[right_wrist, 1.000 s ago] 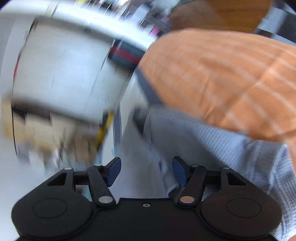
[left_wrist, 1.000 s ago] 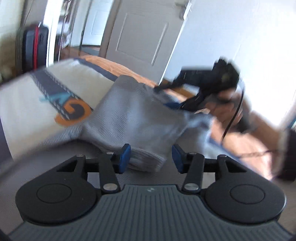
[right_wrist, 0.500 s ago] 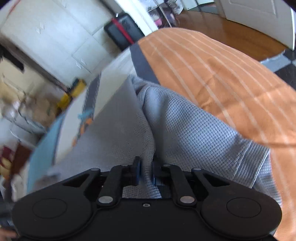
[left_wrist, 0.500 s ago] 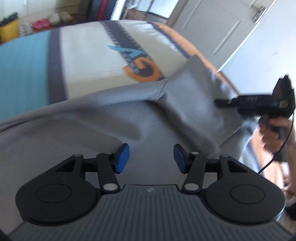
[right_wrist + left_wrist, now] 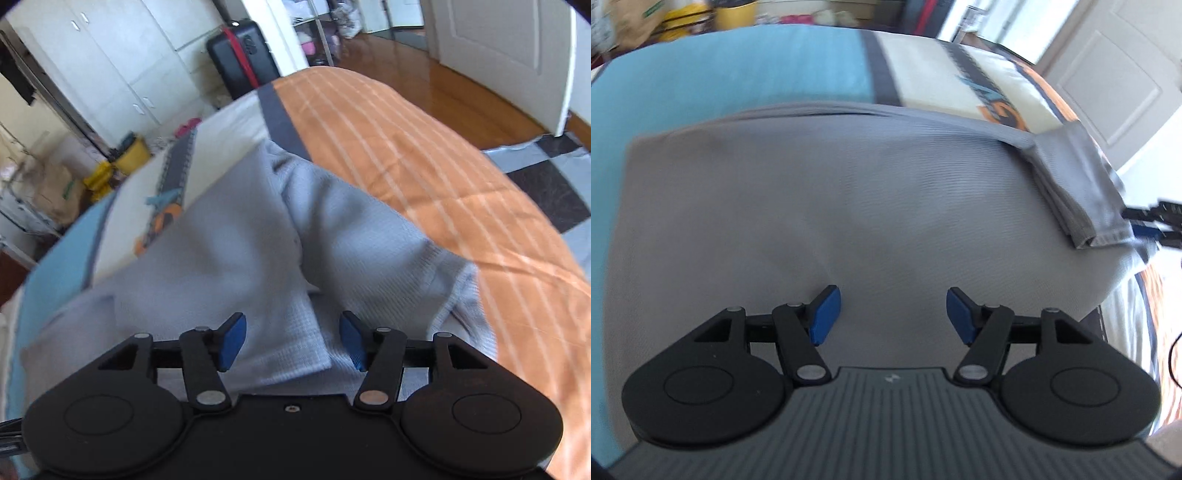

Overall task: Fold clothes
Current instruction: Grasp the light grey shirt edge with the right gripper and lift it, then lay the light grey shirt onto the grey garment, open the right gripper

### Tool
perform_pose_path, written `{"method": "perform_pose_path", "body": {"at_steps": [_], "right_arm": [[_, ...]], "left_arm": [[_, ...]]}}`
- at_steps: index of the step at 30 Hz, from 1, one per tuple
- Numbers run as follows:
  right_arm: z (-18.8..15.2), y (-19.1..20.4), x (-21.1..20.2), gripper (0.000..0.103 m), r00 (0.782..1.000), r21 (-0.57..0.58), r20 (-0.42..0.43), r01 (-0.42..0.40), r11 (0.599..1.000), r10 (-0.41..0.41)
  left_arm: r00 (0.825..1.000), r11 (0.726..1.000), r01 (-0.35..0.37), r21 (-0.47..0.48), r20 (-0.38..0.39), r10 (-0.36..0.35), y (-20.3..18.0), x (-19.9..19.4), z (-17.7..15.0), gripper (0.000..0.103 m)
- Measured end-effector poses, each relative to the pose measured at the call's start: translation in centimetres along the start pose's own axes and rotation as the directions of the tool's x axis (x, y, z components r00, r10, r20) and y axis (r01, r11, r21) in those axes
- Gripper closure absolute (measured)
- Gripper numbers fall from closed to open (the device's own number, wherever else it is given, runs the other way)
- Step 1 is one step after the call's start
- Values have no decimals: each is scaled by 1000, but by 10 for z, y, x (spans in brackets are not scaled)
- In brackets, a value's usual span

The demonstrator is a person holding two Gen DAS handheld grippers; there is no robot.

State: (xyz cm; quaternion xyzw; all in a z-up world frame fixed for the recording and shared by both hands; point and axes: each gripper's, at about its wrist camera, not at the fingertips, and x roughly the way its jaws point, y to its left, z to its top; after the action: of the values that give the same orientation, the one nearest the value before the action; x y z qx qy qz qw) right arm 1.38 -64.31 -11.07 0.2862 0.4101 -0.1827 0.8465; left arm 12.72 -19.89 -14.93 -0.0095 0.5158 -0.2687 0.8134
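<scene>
My left gripper (image 5: 891, 314) hung over the broad flat body of the grey garment (image 5: 820, 206), which lay spread on the bed (image 5: 738, 70), its blue pads parted and still widening, with nothing pinched between them. A second before, that view had shown a raised, bunched fold of the cloth and my other tool lifted above it; now the cloth lay smooth, with one folded sleeve or flap resting on its far right edge. My right gripper (image 5: 293, 341) appeared there only as a blurred dark tip just beside that flap. In its own view, the right gripper's pads were spreading apart over a ridge of waffle-knit fabric that sat between them without being squeezed. Half a second earlier those pads had been clamped tight on that same fabric, so the grip had been let go. The orange striped part of the cover lay to the right of the garment, and a black suitcase (image 5: 240, 55) stood by white cupboards (image 5: 122, 62) beyond.
</scene>
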Motion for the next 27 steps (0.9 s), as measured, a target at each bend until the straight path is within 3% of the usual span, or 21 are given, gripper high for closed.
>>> {"method": "perform_pose_path", "body": {"at_steps": [2,4,7,10,13,16,18,20,22,24,25,27], "right_arm": [[-3,-8,-10,42,1000,49,4,-2,999,2],[-6,-16,-19,42,1000,100,6,-3,995,2],[-7,-45,-35,41,999,256,35,-16,967,7],[-19,-77,-48,41,995,424,86,-87,902,55],[-37,-94,-53,41,992,511,96,-116,852,78],[-46,-92,-50,34,997,500,57,-65,864,41],[-51,-91,-45,34,999,485,29,-29,874,17],[-52,-95,-28,32,990,507,43,-135,851,132],[-51,-103,-12,27,966,563,122,-257,785,229],[-47,-106,4,22,935,578,190,-353,736,299],[-44,-103,10,22,927,554,211,-374,744,309],[-38,-89,15,23,925,465,237,-376,801,297]], "left_arm": [[996,994,-87,-70,1,87,7,-10,-7,40],[993,988,-113,-109,22,116,5,-19,-10,40],[997,997,-29,-74,75,34,-18,-21,-4,40],[993,999,32,-26,110,-29,-53,-13,6,40],[990,994,103,25,90,-105,-94,5,19,40],[981,981,192,12,21,-192,-136,31,34,40],[977,976,212,55,14,-213,-160,40,40,40],[972,967,217,130,66,-227,-185,44,47,40],[957,951,243,188,113,-267,-203,47,52,40],[954,945,269,185,84,-288,-213,63,60,40],[952,942,282,183,69,-299,-218,71,64,40],[953,940,292,179,27,-301,-226,89,70,41]]}}
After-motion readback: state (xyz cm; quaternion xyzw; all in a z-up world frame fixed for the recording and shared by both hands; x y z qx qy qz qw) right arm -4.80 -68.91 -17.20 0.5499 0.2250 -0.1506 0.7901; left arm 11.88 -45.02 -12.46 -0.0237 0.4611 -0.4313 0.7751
